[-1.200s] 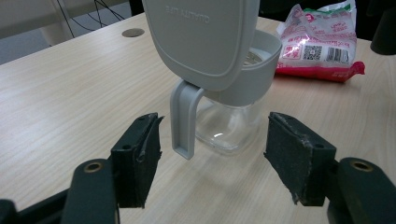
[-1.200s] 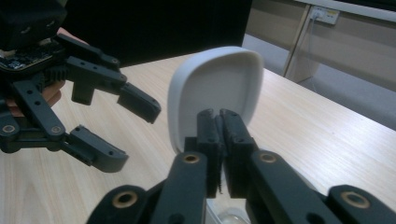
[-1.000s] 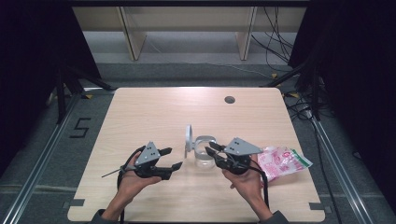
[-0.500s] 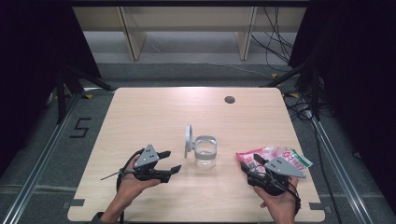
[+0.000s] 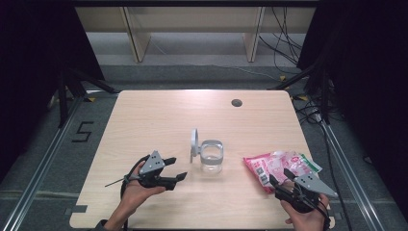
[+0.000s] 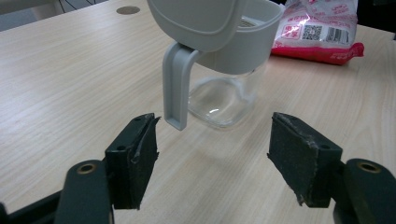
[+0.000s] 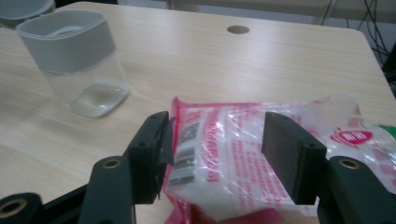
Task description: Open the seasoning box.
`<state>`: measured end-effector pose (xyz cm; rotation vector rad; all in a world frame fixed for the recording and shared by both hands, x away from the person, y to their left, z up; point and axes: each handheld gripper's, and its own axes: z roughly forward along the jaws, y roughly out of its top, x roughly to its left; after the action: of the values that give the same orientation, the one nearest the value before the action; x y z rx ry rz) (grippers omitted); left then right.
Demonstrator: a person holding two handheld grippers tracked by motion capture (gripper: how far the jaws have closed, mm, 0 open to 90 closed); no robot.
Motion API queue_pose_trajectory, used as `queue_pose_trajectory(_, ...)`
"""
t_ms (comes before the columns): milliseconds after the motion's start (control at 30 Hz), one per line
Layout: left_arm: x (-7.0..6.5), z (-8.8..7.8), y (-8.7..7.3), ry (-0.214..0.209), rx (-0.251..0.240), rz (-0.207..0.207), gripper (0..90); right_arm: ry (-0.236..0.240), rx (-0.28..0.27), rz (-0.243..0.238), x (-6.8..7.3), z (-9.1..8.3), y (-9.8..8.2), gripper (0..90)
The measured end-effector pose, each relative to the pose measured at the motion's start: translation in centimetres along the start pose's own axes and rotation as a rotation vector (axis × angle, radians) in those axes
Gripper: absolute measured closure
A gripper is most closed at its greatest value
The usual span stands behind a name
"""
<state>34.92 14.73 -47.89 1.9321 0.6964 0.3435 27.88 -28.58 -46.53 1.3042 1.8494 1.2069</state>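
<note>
- Reaching toward the pink bag (image 5: 279, 166) at the right of the table (image 5: 159, 120), the right gripper (image 5: 281, 185) has left the jar (image 5: 211, 156) it was beside a second ago and now sits at the bag's near end.
- Its jaws have just been opening; in the right gripper view they stand wide on either side of the bag (image 7: 261, 158), the pads not pressing it.
- That suggests the bag is next to be picked up, probably to fill the jar.
- The left gripper (image 5: 175, 171) rests where it was, jaws spread and empty, pointing at the jar (image 6: 224, 88) from just beside it.
- The jar stands upright mid-table, apart from the bag: clear, squarish walls, a grey collar, and a grey hinged lid (image 5: 194, 144) flipped up.
- The bag is glossy, crinkled plastic film with a barcode and a white filling; it lies flat and looks soft and slippery.
- The tabletop is pale wood grain, smooth and matte.
</note>
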Motion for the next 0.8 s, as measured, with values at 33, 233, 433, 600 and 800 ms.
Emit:
queue_pose_trajectory(33, 0.0, 0.0, 0.0, 0.000, 0.000, 0.000, 31.7, -0.018, 0.027, 0.025, 0.0, -0.3, -0.1, 42.4)
queue_pose_trajectory(233, 0.0, -0.1, 0.0, -0.025, -0.015, -0.008, 31.7, -0.050, 0.031, 0.070, -1.2, -0.8, -0.6, 43.0)
queue_pose_trajectory(433, 0.0, 0.0, -0.1, -0.021, -0.009, -0.008, 31.7, -0.091, 0.032, 0.120, -1.6, -1.2, -1.2, 42.3)
queue_pose_trajectory(600, 0.1, 0.2, -0.2, -0.026, -0.009, -0.022, 31.7, -0.119, 0.023, 0.134, -2.3, -1.3, -1.5, 38.4)
queue_pose_trajectory(800, 0.1, 0.2, -0.2, -0.027, -0.009, -0.021, 31.6, -0.177, 0.029, 0.160, -2.9, -1.6, -2.0, 33.7)
